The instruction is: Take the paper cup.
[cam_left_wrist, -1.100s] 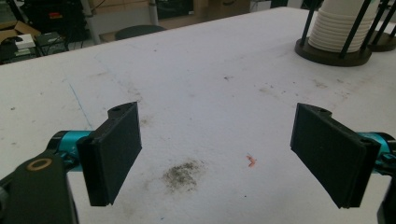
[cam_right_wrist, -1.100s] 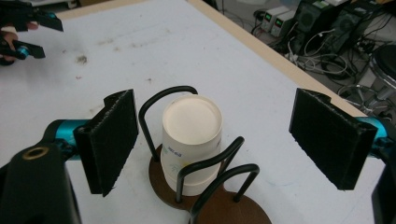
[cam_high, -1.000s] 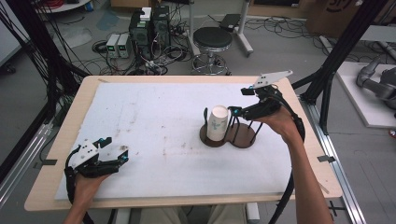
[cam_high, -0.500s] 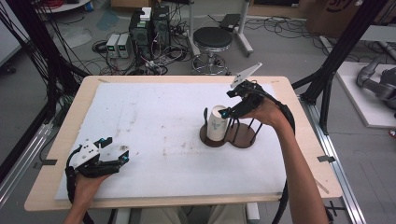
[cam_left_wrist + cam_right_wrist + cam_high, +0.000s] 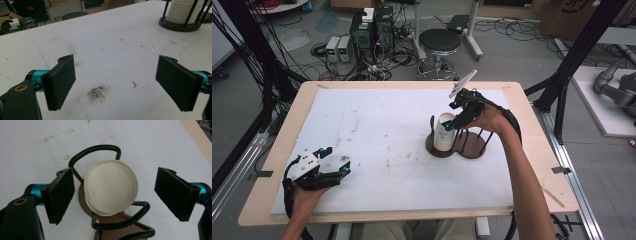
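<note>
Right gripper view looks pretty much straight down on the stack of cream-white round ceramic coasters [image 5: 110, 187], which sits inside a dark brown wooden holder with black bent-wire posts [image 5: 105, 151] on the white foam-covered table [image 5: 30, 150]. The top coaster looks slid a bit off the ones under it, so I'd watch that. The right gripper [image 5: 114, 195] hangs directly above the stack with its jaws spread wide, one pad on either side of the stack and clear of it, holding nothing. If the idea is to lift the top coaster, I'd come down so the pads land on its rim only, in the gaps between the wire loops; a pad that clips a post will probably drag the whole holder along. Close slowly, since glazed edges look slippery, then lift straight up until clear of the posts. In the high view the holder [image 5: 462, 145] has a second round base on the far side from the stack, beside the person's right hand. The left gripper [image 5: 332, 167] is well away from the stack near the table's front edge, jaws also wide and empty.
</note>
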`<action>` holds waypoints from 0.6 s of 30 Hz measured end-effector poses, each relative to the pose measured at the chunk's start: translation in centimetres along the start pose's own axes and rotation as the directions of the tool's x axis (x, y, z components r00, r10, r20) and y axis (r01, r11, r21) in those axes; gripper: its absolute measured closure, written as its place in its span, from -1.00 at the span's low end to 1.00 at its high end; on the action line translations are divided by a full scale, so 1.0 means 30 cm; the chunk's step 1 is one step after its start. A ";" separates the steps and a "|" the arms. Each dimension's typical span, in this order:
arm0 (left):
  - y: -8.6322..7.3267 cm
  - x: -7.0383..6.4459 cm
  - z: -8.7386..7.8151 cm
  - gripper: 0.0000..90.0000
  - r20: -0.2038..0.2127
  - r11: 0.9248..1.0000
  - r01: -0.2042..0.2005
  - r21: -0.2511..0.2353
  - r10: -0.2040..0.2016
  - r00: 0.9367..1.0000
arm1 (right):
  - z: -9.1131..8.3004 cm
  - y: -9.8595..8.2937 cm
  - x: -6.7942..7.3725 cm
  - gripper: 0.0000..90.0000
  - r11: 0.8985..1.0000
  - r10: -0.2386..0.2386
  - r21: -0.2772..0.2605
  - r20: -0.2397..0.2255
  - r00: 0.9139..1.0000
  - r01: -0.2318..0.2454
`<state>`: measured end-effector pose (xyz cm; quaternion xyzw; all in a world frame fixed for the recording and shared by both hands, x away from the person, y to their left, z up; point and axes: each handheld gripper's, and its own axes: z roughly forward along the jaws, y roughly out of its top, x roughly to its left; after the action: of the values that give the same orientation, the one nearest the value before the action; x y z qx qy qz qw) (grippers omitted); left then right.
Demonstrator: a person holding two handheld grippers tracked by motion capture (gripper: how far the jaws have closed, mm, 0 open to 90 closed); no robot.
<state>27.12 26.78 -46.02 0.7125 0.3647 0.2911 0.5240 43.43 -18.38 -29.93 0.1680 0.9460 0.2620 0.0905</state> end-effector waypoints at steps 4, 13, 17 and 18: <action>0.000 -0.001 0.001 -0.64 0.001 1.000 0.002 0.002 -0.002 1.000 | 0.014 0.004 -0.001 -0.63 1.000 -0.013 0.013 -0.003 1.000 0.013; 0.001 -0.001 0.003 -0.64 0.002 1.000 -0.004 0.006 0.004 1.000 | 0.041 0.013 0.004 -0.63 0.998 -0.025 0.052 -0.007 1.000 0.025; 0.001 -0.002 0.003 -0.64 0.001 1.000 -0.002 0.006 0.002 1.000 | 0.048 0.012 0.004 -0.63 0.997 -0.030 0.070 -0.007 1.000 0.030; 0.001 -0.001 0.003 -0.64 0.002 1.000 -0.004 0.006 0.004 1.000 | 0.051 0.013 0.005 -0.63 0.997 -0.034 0.074 -0.007 0.999 0.034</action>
<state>27.16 26.70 -46.02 0.7150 0.3638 0.2902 0.5218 43.80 -17.31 -31.02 0.1544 0.9581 0.2255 0.0858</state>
